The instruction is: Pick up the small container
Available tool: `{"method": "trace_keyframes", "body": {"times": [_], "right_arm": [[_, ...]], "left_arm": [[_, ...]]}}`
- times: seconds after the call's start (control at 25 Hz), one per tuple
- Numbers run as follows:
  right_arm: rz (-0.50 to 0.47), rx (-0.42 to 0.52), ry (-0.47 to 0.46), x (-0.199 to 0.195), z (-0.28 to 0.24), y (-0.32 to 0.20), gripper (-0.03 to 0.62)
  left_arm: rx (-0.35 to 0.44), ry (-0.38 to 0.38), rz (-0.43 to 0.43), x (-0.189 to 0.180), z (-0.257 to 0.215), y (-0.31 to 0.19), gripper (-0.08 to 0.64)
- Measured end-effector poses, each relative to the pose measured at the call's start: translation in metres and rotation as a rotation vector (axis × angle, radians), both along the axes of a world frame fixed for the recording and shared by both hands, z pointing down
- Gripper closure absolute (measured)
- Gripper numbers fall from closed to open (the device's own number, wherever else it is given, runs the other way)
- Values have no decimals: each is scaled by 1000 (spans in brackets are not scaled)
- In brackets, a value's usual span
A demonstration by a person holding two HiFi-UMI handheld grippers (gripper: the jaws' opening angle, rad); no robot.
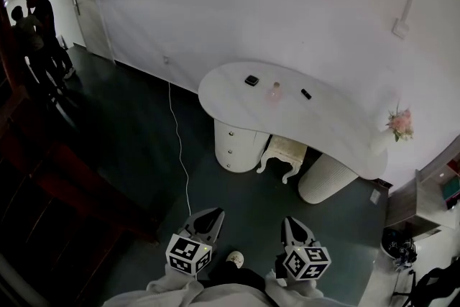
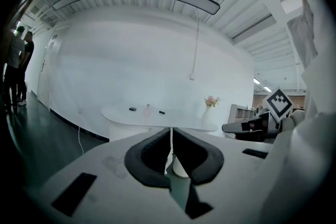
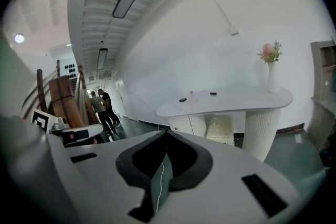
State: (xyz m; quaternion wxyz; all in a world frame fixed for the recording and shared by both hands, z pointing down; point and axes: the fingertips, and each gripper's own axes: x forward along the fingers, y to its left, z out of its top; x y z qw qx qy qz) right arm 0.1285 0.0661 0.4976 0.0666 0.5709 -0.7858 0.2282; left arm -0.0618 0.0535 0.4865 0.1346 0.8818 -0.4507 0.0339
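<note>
The small container (image 1: 275, 89), a pale pink clear bottle, stands on the white curved table (image 1: 338, 127) well ahead of me, between two small black objects (image 1: 251, 80) (image 1: 306, 93). My left gripper (image 1: 213, 214) and right gripper (image 1: 290, 221) hang low over the dark floor, far short of the table, both shut and empty. In the left gripper view the container (image 2: 147, 109) sits far beyond the closed left gripper (image 2: 171, 129). The right gripper view shows the container (image 3: 191, 95) on the table (image 3: 236, 102), beyond the closed right gripper (image 3: 166, 134).
A vase of pink flowers (image 1: 399, 124) stands at the table's right end. Under the table are a drawer pedestal (image 1: 236, 146), a white stool (image 1: 283, 152) and a ribbed column (image 1: 325, 178). A white cable (image 1: 180, 147) crosses the floor. Two people (image 1: 34, 29) stand far left; shelves (image 1: 435, 190) at right.
</note>
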Motion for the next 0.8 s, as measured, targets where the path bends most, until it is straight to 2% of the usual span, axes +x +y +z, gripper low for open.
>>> {"method": "trace_keyframes", "body": {"times": [0.44, 0.6, 0.8], "right_arm": [[5, -26, -22, 26, 15, -44, 543], [3, -24, -76, 22, 10, -46, 543], [16, -26, -98, 18, 17, -39, 543]], "left_arm": [[-21, -4, 16, 34, 15, -53, 537], [-22, -9, 26, 38, 17, -57, 537], [-58, -18, 47, 41, 35, -50, 537]]}}
